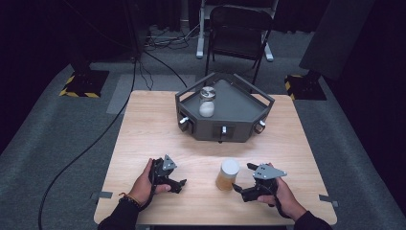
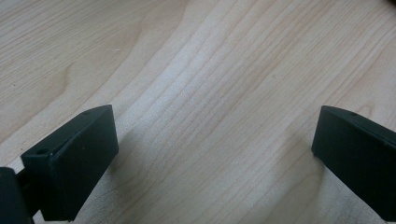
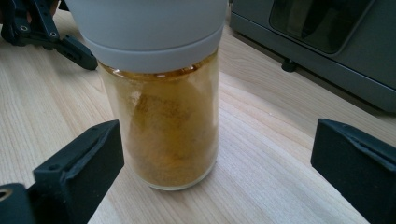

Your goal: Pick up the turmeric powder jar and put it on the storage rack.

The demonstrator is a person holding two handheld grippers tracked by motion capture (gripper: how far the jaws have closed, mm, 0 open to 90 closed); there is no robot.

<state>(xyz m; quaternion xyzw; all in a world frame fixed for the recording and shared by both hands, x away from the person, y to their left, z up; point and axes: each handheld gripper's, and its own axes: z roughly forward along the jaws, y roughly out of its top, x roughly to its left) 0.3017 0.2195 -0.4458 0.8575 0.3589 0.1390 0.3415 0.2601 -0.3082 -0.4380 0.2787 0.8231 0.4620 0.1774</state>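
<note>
A glass jar of amber powder (image 1: pixel 228 175) with a white lid stands upright on the wooden table (image 1: pixel 153 124), near the front. My right gripper (image 1: pixel 243 178) is open just to its right, jaws pointing at it. In the right gripper view the jar (image 3: pixel 161 126) stands a little ahead of the open right gripper (image 3: pixel 217 140), nearer the left jaw and touching neither. My left gripper (image 1: pixel 181 184) rests open on the table to the jar's left. The left gripper (image 2: pixel 215 158) has bare wood between its jaws. A second jar (image 1: pixel 207 101), with white contents and a metal lid, stands on a grey angular tray (image 1: pixel 234 103).
The grey tray has knobs along its front wall (image 1: pixel 223 130) and takes up the back middle of the table. Behind the table are a black folding chair (image 1: pixel 237 28), floor cables (image 1: pixel 95 139) and stand bases (image 1: pixel 81 84). Tape tabs (image 1: pixel 327 198) mark the front corners.
</note>
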